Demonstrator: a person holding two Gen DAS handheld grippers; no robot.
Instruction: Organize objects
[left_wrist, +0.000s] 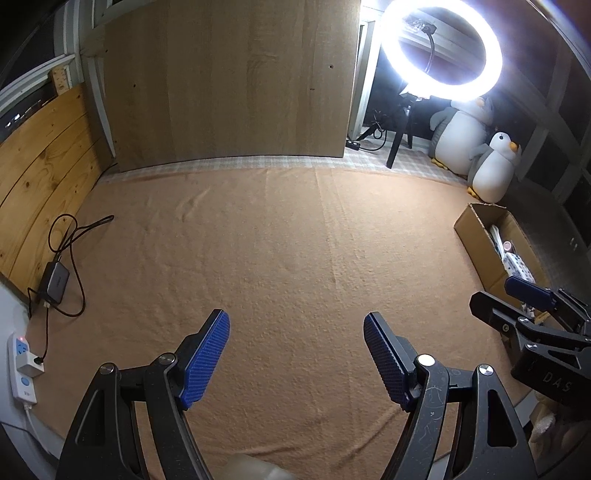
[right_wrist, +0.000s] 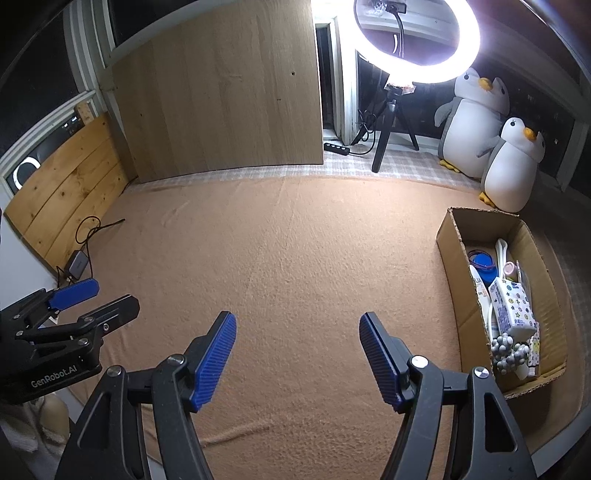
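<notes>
cardboard box (left_wrist: 476, 236) rim hides most contents from left wrist view.

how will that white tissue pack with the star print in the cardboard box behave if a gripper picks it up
The tissue pack looks soft and film-wrapped, so it will probably squash between the pads and feel light for its size. Its glossy wrap may be a little slippery. It lies tilted on other items in the cardboard box, so lifting it might shift them.
</notes>
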